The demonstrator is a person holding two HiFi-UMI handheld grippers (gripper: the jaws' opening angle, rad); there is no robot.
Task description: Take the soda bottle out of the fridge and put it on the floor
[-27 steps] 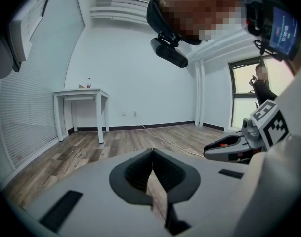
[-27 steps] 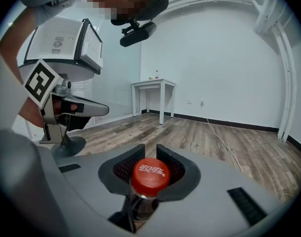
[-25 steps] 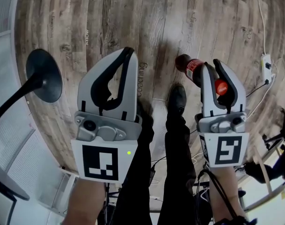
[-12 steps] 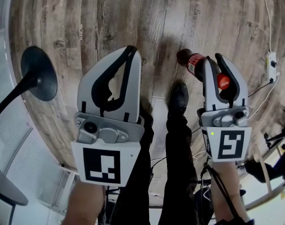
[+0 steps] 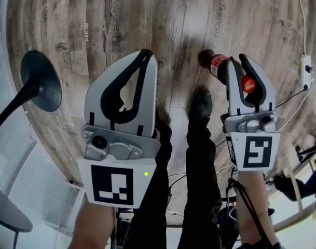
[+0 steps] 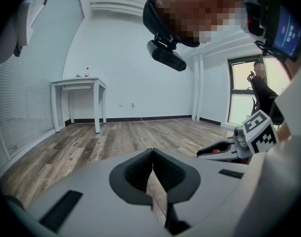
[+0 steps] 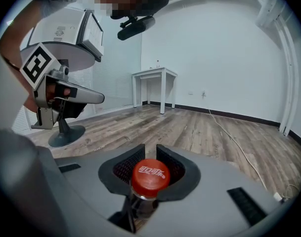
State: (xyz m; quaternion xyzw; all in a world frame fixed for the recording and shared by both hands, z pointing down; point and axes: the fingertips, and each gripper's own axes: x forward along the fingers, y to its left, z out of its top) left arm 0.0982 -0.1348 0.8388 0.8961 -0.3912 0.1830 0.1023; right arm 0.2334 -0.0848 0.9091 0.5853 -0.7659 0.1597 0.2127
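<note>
Right hand-held gripper (image 5: 237,60) grasps bottle (image 5: 214,65) by neck, cap up. Left hand-held gripper (image 5: 146,54) clenched, empty. We hold bottle upright, seat base flat on floor (image 5: 147,14) at 12 o'clock of shoe (image 5: 201,105), then release.

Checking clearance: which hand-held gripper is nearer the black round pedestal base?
Left. The left hand-held gripper is beside the black round pedestal base; the right hand-held gripper, gripping the red-capped soda bottle, is farther.

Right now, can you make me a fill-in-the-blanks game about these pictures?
The right gripper holds the soda bottle, whose cap is ___.
The jaws of the left gripper are ___, with nothing between them.
The floor is made of ___ planks.
Missing words: red; shut; wood.
</note>
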